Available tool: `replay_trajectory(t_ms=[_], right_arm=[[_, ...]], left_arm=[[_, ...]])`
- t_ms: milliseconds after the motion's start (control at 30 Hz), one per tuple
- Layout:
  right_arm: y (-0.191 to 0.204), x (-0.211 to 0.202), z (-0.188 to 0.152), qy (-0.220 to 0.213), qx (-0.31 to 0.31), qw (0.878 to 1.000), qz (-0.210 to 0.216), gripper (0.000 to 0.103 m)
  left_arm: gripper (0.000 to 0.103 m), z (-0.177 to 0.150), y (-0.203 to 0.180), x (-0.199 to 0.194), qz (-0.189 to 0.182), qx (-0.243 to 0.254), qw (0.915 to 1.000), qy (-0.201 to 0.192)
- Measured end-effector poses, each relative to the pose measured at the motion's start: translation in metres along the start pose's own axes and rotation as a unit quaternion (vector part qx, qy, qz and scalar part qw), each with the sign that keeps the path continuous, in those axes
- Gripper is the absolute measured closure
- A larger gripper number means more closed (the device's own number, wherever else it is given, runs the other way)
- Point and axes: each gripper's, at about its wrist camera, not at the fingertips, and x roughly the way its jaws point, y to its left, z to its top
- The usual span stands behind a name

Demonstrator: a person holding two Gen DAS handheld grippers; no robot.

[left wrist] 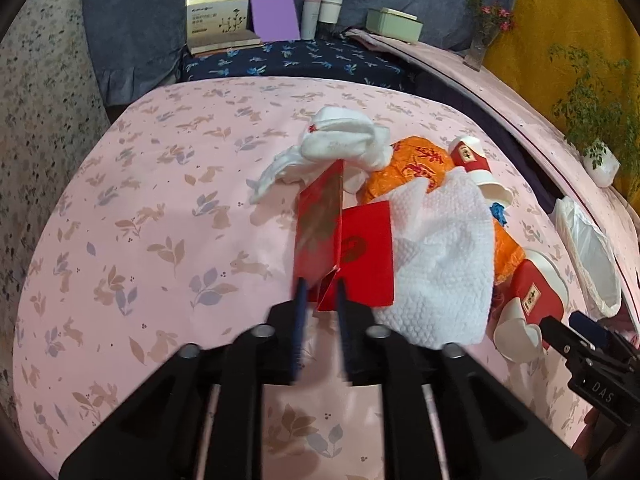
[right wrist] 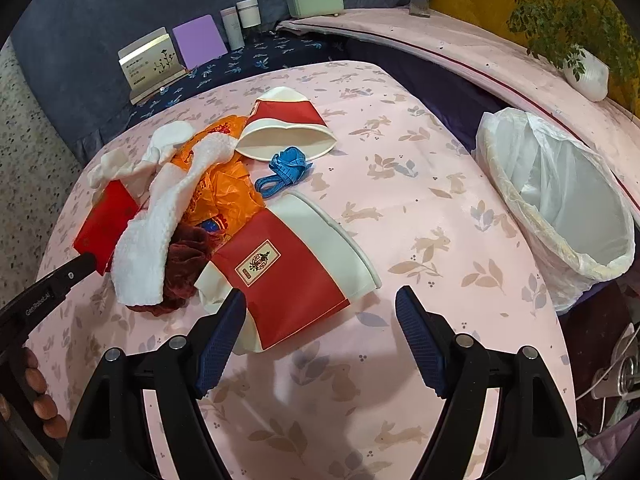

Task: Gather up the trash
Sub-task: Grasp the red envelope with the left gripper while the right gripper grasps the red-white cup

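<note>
A trash pile lies on the pink rabbit-print table (left wrist: 140, 208). My left gripper (left wrist: 322, 286) is shut on a red envelope (left wrist: 320, 224), which stands up on edge; it shows in the right wrist view (right wrist: 105, 220) too. Beside it lie white tissues (left wrist: 440, 264), an orange wrapper (left wrist: 416, 164) and two crushed red-and-white paper cups (left wrist: 536, 296) (left wrist: 472, 156). My right gripper (right wrist: 320, 312) is open and empty just in front of the nearer cup (right wrist: 292, 268). A blue ribbon (right wrist: 284, 168) lies between the cups. A white-lined bin (right wrist: 560, 200) stands at the table's right edge.
At the back stand a box (left wrist: 218, 16), a purple card (left wrist: 275, 15), two jars (left wrist: 322, 14) and a green tissue box (left wrist: 394, 24). A pink ledge (left wrist: 520, 120) with a vase of flowers and a potted plant (left wrist: 596, 152) runs along the right.
</note>
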Motion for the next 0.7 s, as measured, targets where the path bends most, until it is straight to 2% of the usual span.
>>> replay_trajectory(t_ms=[33,100,267,400,567,700], right_arm=[[0.000,0.001,0.000,0.001,0.001,1.000,0.001,0.030],[0.001,0.003,0.001,0.001,0.002,1.000,0.003,0.030],[-0.002,0.010,0.006,0.007,0.014,1.000,0.013,0.030],[-0.002,0.016,0.007,0.015,0.022,0.999,0.021,0.030],[0.000,0.022,0.007,0.015,0.024,0.999,0.035,0.030],[-0.002,0.021,0.005,0.019,0.031,0.998,0.043,0.030]], left_arm=[[0.059,0.002,0.002,0.001,0.002,-0.007,1.0000,-0.002],[0.049,0.006,0.004,0.001,0.005,-0.015,0.9998,-0.010],[0.049,0.016,0.003,0.011,0.013,-0.017,0.9997,-0.011],[0.086,0.018,0.003,0.021,0.001,-0.017,0.9998,0.007],[0.097,0.013,-0.002,0.016,-0.001,-0.008,1.0000,0.003],[0.099,0.010,-0.006,0.008,-0.005,-0.008,1.0000,0.000]])
